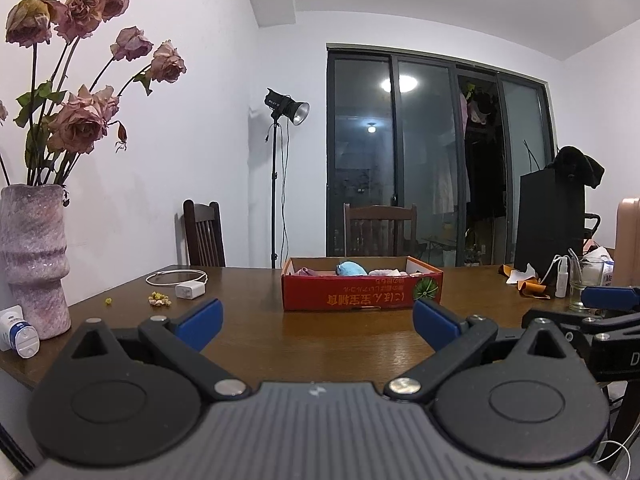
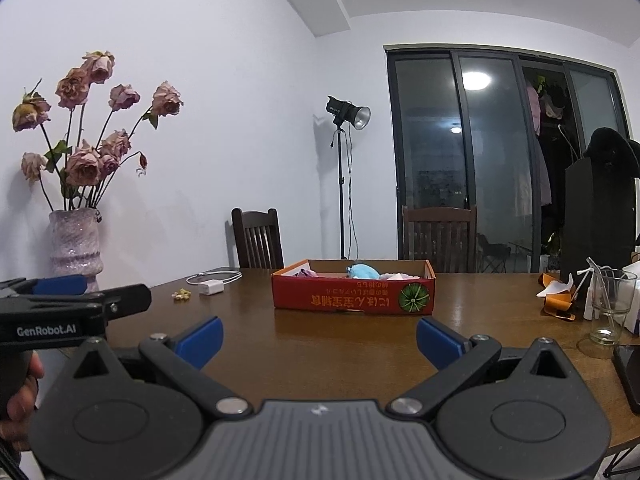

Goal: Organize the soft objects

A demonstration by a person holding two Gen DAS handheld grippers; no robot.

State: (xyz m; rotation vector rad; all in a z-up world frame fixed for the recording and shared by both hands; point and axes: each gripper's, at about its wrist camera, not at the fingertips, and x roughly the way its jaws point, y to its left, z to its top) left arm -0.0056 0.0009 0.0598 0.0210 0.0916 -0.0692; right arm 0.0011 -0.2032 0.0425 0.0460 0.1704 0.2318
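Peeking above box (image 1: 362, 290): blue plush (image 1: 352, 268) (rounded)

One red box (image 1: 362, 290) sat on the table (image 1: 344, 332), three soft things showing inside. Two chairs (image 2: 258, 238) stood behind. One vase (image 1: 34, 260), one charger (image 1: 190, 291), one glass (image 2: 610, 306), one lamp (image 1: 286, 108).

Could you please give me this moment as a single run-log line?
left gripper: open, empty | right gripper: open, empty | red box: on table, holds blue soft toy and cloths | contact: none
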